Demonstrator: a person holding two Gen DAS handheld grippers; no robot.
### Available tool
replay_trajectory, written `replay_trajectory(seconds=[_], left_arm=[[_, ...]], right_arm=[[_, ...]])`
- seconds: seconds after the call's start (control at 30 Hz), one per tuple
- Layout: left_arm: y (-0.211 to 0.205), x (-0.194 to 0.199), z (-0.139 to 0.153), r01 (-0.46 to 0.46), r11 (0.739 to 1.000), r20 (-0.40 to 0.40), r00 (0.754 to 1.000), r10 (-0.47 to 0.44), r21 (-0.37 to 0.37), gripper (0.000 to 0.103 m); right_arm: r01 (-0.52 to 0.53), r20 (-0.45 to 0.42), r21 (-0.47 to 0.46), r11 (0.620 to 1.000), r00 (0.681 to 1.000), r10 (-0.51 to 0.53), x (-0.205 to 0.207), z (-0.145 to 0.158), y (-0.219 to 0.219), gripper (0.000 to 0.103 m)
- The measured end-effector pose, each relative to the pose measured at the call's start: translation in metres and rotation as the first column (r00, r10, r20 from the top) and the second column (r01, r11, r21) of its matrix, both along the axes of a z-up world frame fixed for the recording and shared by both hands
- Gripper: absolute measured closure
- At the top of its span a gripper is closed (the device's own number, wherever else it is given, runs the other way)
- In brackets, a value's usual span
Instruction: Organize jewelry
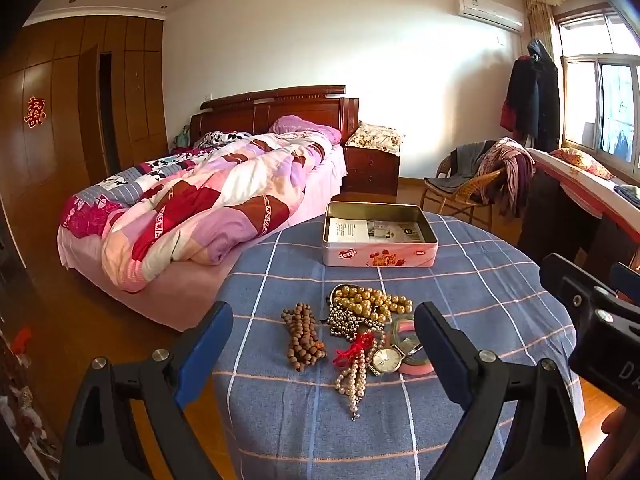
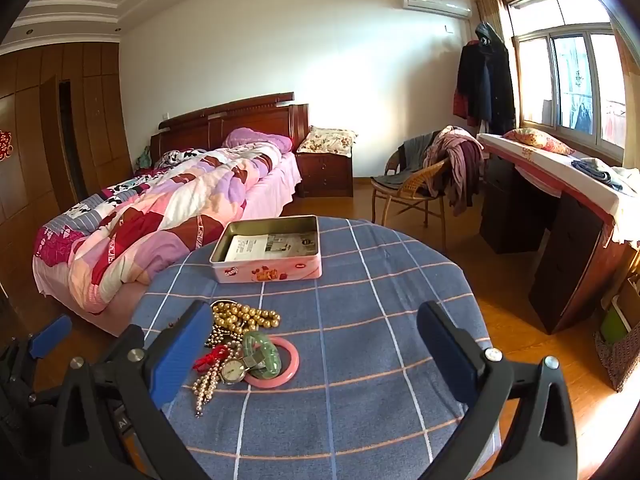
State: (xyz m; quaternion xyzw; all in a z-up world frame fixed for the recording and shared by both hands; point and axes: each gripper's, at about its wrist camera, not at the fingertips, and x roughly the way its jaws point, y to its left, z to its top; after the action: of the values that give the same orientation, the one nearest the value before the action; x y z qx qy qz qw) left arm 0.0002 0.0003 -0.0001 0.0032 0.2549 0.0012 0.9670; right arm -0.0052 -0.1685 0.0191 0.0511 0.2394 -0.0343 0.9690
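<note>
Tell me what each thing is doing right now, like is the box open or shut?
Tin box: open, no lid on, only paper inside.
Left gripper: open, holding nothing.
Right gripper: open, holding nothing.
Watch: lying flat on the table, face up.
Pink bangle: flat on the table, green bangle resting on it.
Wooden beads: bunched on the table, outside the box.

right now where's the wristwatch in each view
Left wrist view: the wristwatch lies low and right of centre, beside the pearl strand.
Right wrist view: the wristwatch lies low and left of centre, by the pink bangle.
Shared landmark: the open pink tin behind the pile.
</note>
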Motion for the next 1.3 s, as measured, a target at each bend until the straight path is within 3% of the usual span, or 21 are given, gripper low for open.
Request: replay_trajectory(seconds=[1.3], left_arm=[[-0.004, -0.003, 0.01, 0.006, 1.0, 0.023, 1.0, -0.006, 0.013, 0.011]], right_arm=[[-0.005, -0.001, -0.004, 1.0, 1.0, 0.005, 0.0, 0.001, 0.002, 0.0]])
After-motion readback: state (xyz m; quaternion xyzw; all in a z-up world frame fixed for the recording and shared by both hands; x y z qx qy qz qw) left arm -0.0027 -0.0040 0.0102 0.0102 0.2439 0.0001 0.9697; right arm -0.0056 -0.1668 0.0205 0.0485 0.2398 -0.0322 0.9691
